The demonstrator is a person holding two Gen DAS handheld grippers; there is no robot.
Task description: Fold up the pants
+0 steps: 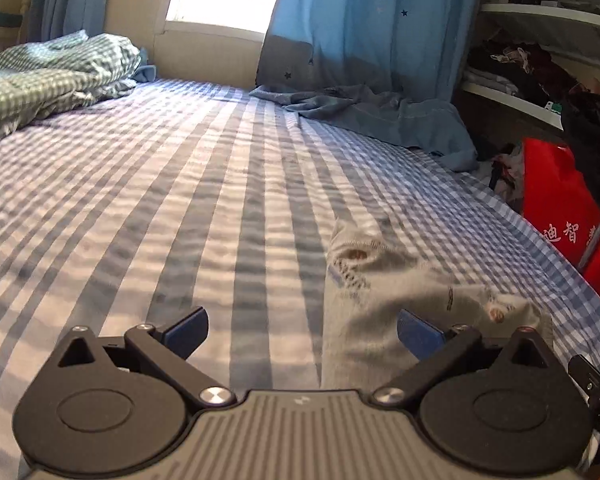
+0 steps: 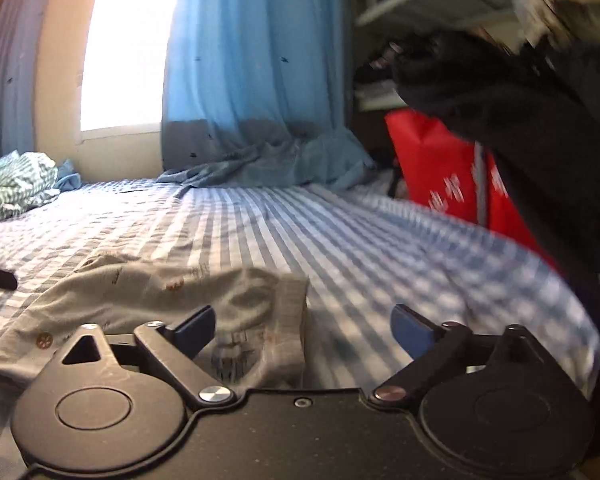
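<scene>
Small grey patterned pants (image 1: 384,296) lie crumpled on the blue striped bed sheet (image 1: 180,200). In the left wrist view they spread under the right finger of my left gripper (image 1: 302,332), whose jaws stand wide apart with nothing between them. In the right wrist view the pants (image 2: 172,300) lie bunched to the left, with their ribbed waistband just behind the left finger. My right gripper (image 2: 304,332) is open above the sheet, and only bare sheet and the waistband's edge show between its fingers.
A green checked blanket (image 1: 52,76) is heaped at the far left of the bed. Blue curtains (image 1: 360,40) hang beyond, their hem pooled on the mattress. A red bag (image 1: 568,208), shelves (image 1: 540,20) and dark clothing (image 2: 520,120) crowd the right edge.
</scene>
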